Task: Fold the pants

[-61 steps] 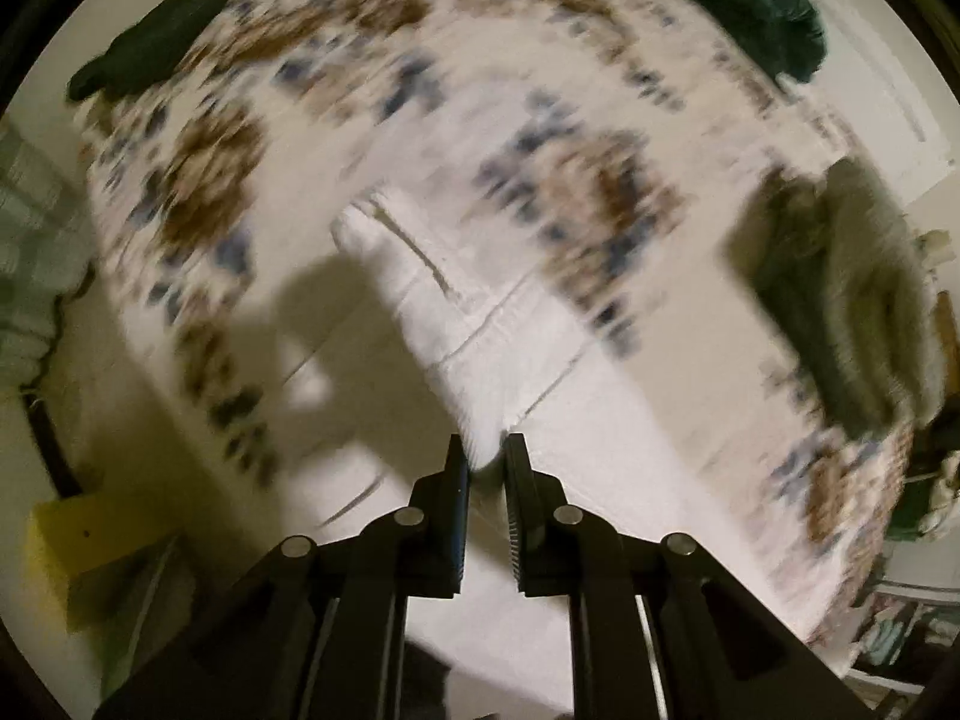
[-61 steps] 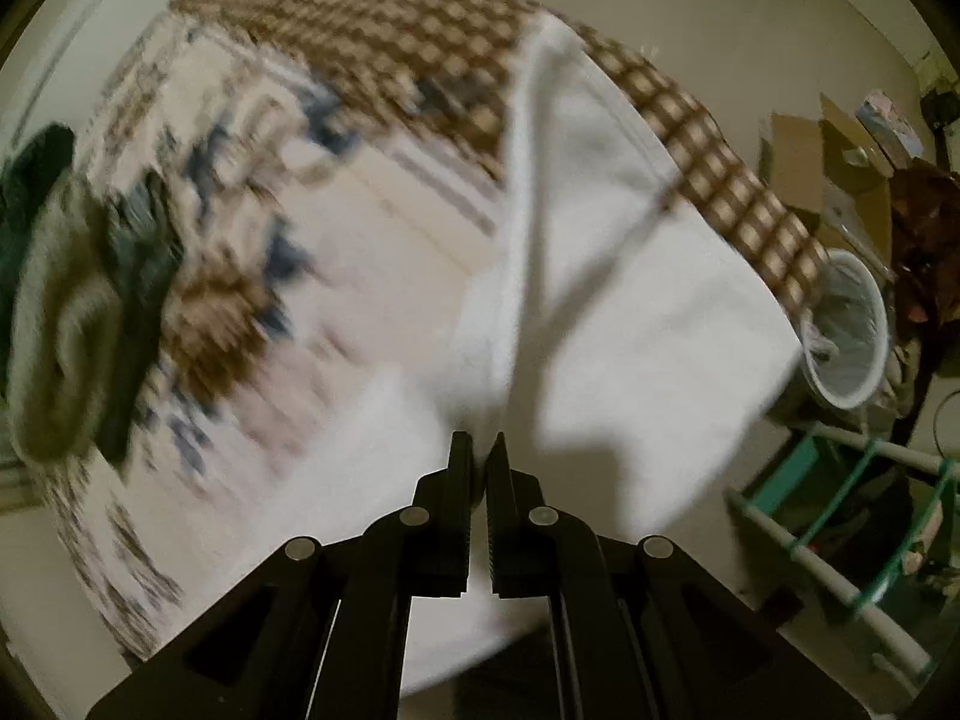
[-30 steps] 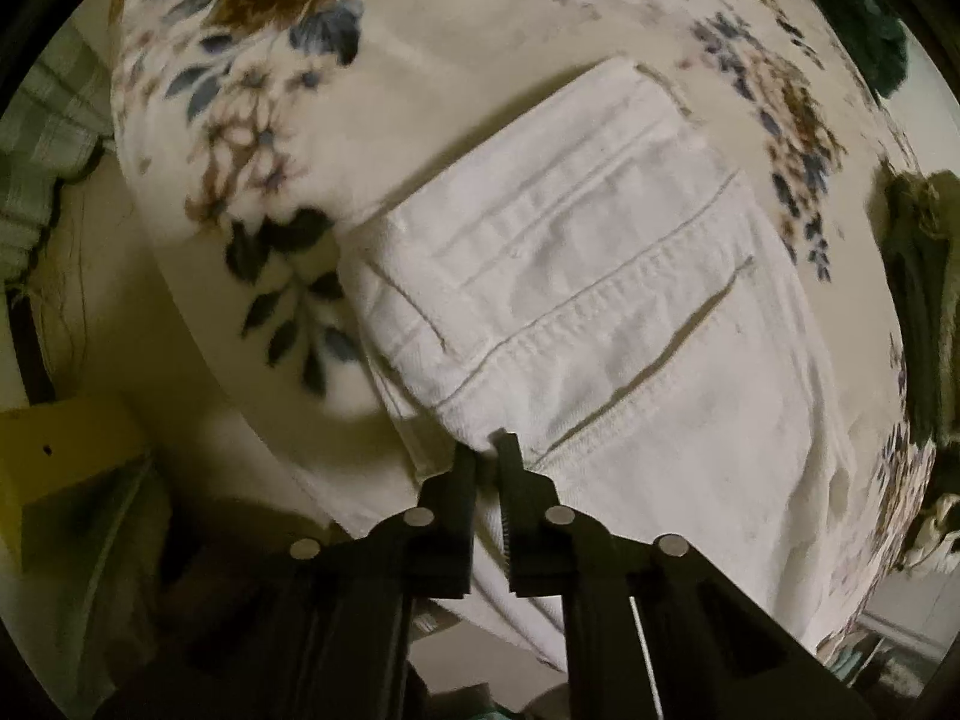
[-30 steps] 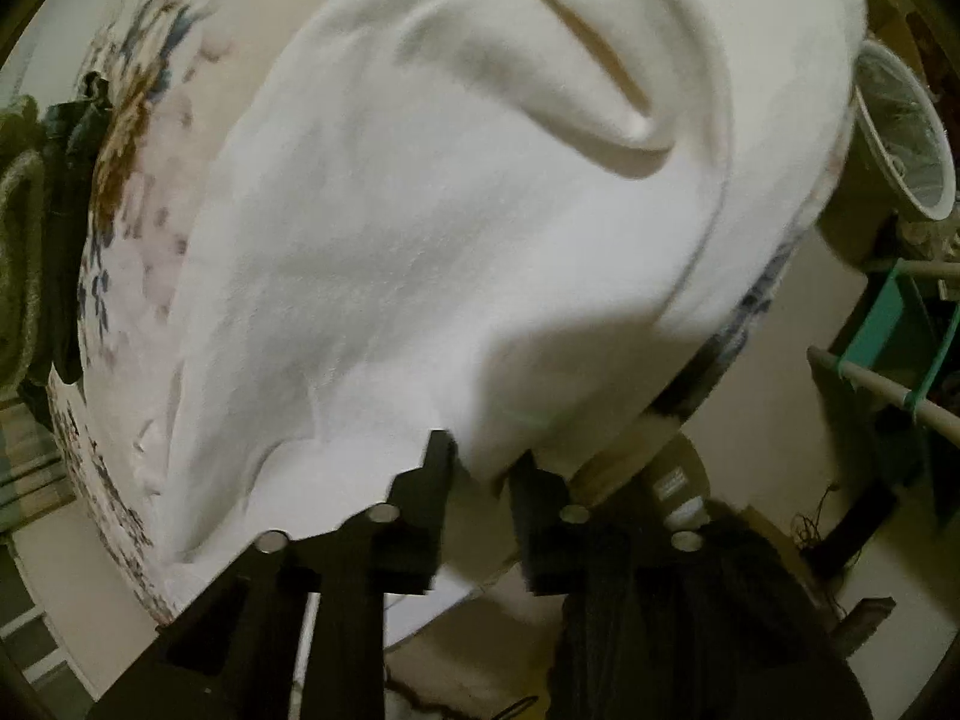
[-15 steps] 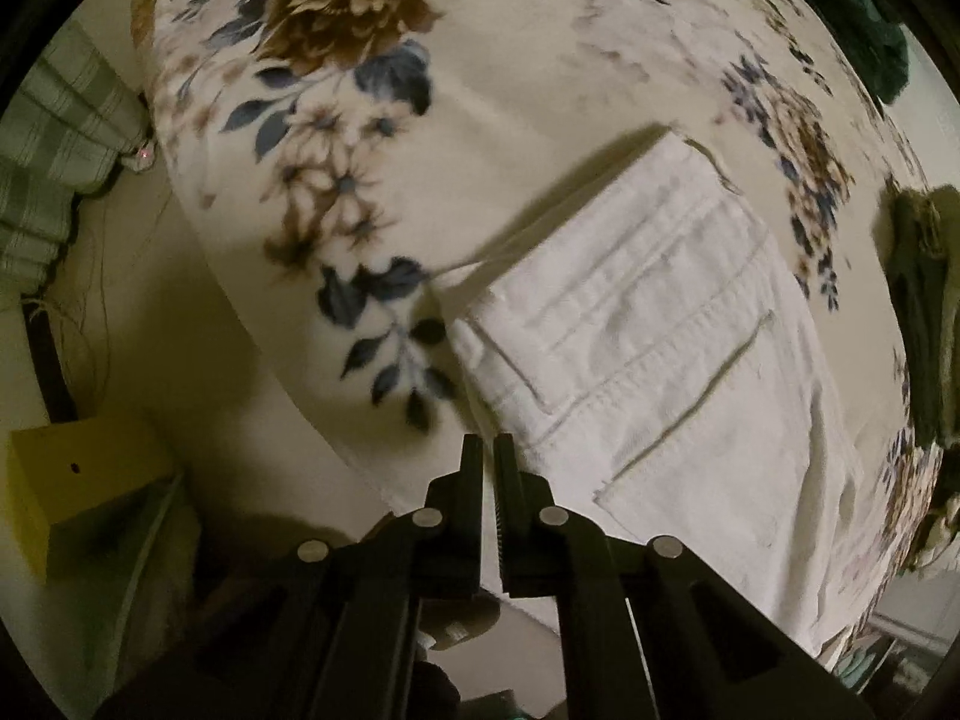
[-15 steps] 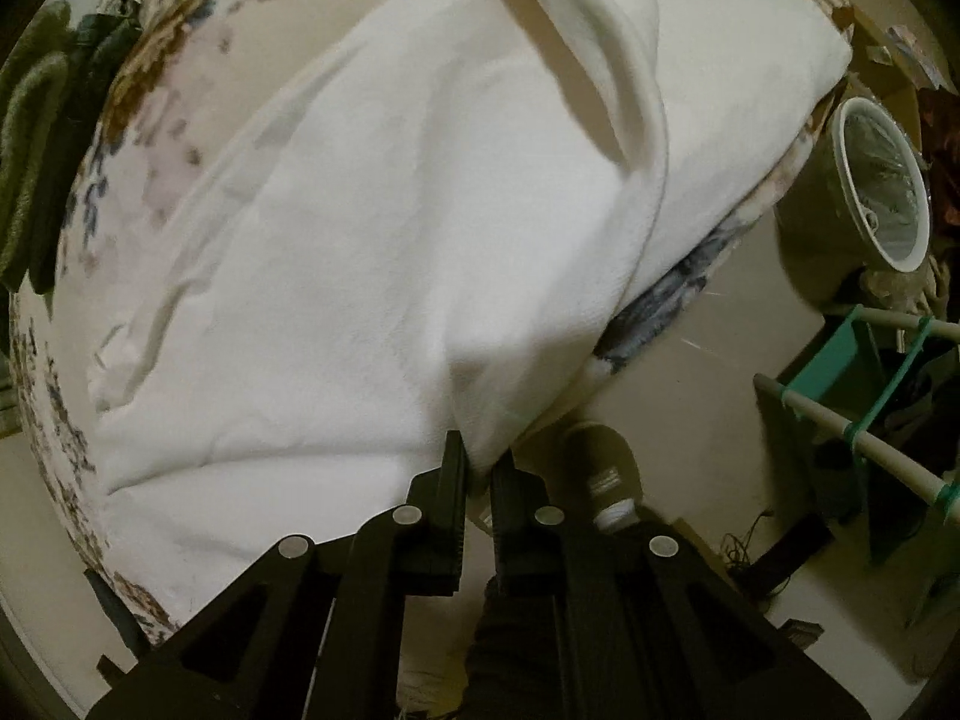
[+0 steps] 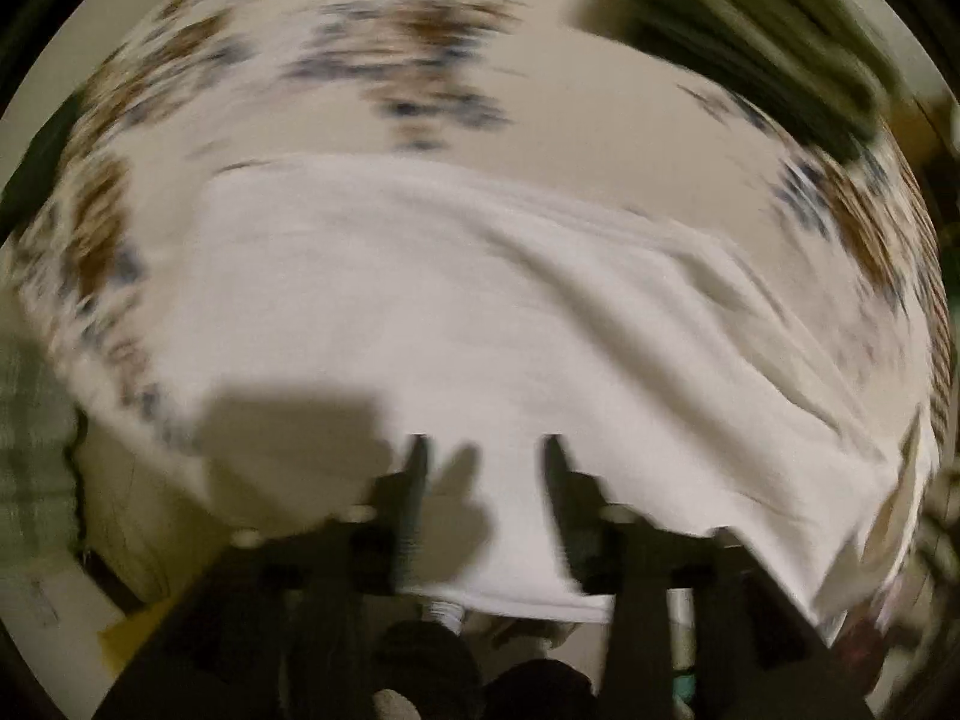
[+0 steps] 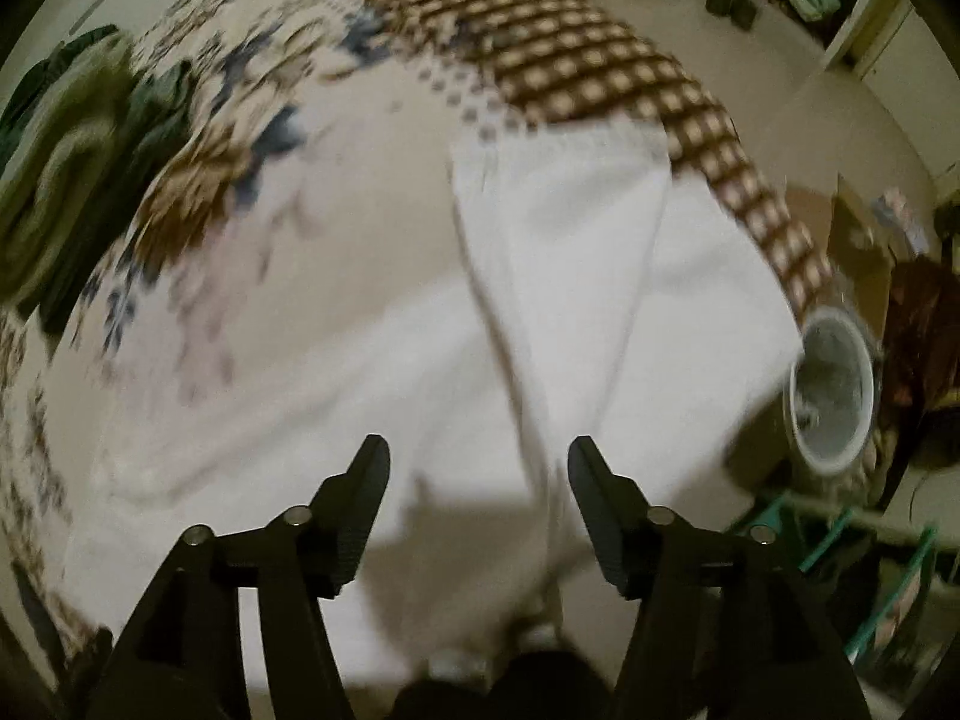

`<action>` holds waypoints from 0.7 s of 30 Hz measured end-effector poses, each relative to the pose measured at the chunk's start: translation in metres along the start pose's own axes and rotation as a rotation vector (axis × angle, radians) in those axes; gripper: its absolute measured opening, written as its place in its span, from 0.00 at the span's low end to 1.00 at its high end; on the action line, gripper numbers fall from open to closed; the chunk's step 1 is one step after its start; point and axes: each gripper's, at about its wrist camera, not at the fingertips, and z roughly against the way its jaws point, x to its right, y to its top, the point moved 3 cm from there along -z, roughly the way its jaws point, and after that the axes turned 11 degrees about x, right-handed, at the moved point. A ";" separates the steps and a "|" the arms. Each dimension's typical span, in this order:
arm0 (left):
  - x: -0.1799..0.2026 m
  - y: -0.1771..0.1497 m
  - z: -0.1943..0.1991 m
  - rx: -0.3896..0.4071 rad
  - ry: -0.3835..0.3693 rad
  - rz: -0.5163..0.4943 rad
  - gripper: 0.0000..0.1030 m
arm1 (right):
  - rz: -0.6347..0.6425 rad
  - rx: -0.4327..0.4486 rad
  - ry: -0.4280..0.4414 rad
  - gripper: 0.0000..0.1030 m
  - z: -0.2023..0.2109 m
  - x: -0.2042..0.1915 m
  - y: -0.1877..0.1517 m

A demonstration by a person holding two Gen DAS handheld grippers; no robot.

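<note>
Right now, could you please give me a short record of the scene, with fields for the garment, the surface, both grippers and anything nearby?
garment: white pants, lying on the bed, one part folded over the rest
surface: floral bedspread with a brown checked border
left gripper: jaws have just been opening; fingers apart above the pants, nothing between them
right gripper: jaws have just been opening; fingers apart above the pants, nothing gripped
nearby: green clothing at the bedspread's far side; white bin on the floor beside the bed
image quality: both views motion-blurred
</note>
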 end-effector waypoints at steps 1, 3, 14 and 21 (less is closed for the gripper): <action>0.021 -0.002 -0.004 -0.007 -0.015 -0.031 0.59 | 0.001 0.005 -0.010 0.63 -0.014 0.001 0.015; 0.060 -0.009 -0.013 -0.021 -0.032 -0.096 0.63 | 0.005 0.005 -0.029 0.64 -0.040 0.003 0.036; 0.148 -0.056 -0.050 -0.098 0.005 -0.260 0.63 | -0.339 -0.055 -0.056 0.05 -0.059 0.170 0.045; 0.155 -0.066 -0.068 -0.122 0.043 -0.271 0.63 | -0.657 -0.088 0.069 0.25 -0.077 0.246 0.018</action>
